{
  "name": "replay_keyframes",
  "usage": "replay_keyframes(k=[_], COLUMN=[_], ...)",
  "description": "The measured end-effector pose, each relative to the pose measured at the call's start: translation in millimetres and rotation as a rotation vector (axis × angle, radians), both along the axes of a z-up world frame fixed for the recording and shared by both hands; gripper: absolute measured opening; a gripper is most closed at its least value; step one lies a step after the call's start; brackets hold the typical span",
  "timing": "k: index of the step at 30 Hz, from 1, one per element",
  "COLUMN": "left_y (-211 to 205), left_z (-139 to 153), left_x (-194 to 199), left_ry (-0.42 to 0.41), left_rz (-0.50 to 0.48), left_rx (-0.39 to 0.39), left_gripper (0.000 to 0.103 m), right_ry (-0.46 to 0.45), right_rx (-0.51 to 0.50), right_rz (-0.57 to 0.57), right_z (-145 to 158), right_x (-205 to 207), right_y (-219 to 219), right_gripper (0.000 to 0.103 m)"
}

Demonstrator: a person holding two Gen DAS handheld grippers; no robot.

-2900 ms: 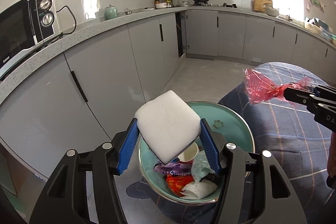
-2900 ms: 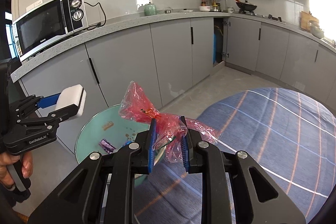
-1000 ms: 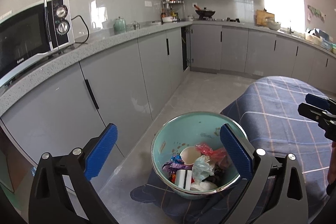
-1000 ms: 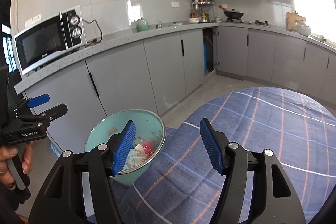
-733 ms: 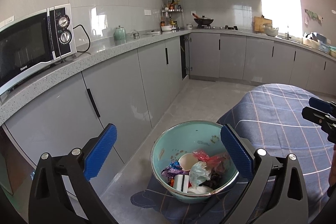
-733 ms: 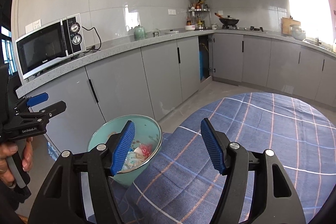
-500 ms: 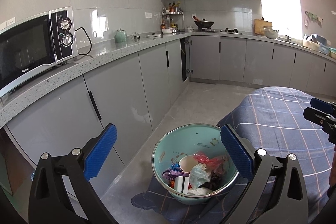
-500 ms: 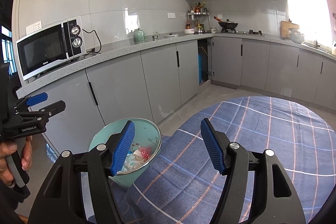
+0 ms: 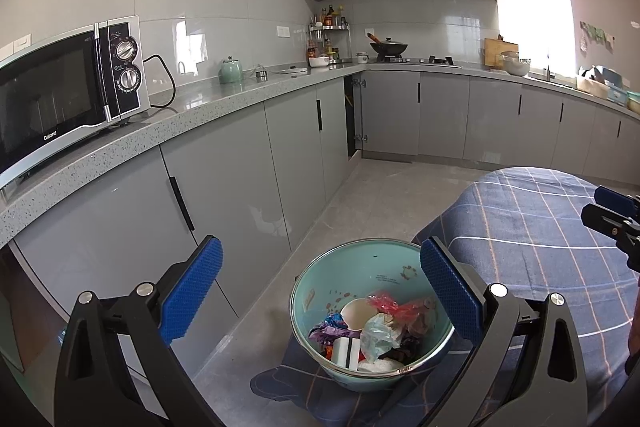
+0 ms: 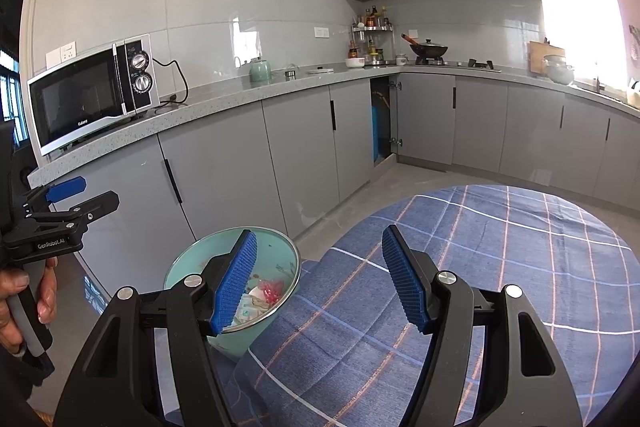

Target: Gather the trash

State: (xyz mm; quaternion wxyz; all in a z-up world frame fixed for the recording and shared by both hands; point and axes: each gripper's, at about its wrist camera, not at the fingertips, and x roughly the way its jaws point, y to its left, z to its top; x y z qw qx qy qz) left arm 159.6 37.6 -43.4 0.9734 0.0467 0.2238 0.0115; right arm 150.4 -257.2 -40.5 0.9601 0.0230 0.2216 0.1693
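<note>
Now, my left hand-held gripper [image 9: 320,287]: jaws spread wide with nothing between the blue pads, hanging above and in front of the bowl.
My right hand-held gripper [image 10: 320,279]: jaws spread as well, pads bare, poised over the near edge of the tablecloth with the bowl just behind its left finger.
Bowl [image 9: 340,267]: pale green, metal-rimmed, sitting at the edge of the cloth-covered worktop [image 10: 500,267], on the side nearest the grey cabinets [image 9: 240,187].
Trash [image 9: 376,331]: all heaped inside the bowl, where I make out a crumpled red wrapper [image 9: 394,305], a white cup [image 9: 356,313] tipped on its side, clear plastic film, a purple wrapper and a white block with a dark stripe.
Tablecloth: blue with a pale check, draped over the round top, and its bare surface shows no loose scraps from my right view.
My left hand [image 10: 24,299]: wrapped round the grip of the left tool, seen at the far left of my right view.
Background: a microwave [image 10: 92,95] stands on the speckled kitchen counter, well apart from the bowl.
</note>
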Motion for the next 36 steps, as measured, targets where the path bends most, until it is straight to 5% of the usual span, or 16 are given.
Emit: replay_keyframes(k=[36], left_y=[-5.3], left_z=[1.9], left_x=[-0.5], left_ry=[-0.014], left_rz=[0.044], left_rx=[0.066], left_gripper=[0.098], right_ry=[-0.024], right_rx=[0.014], right_rz=[-0.039], right_z=[3.6], right_x=[-6.8], right_y=[-13.8], right_gripper=[0.065])
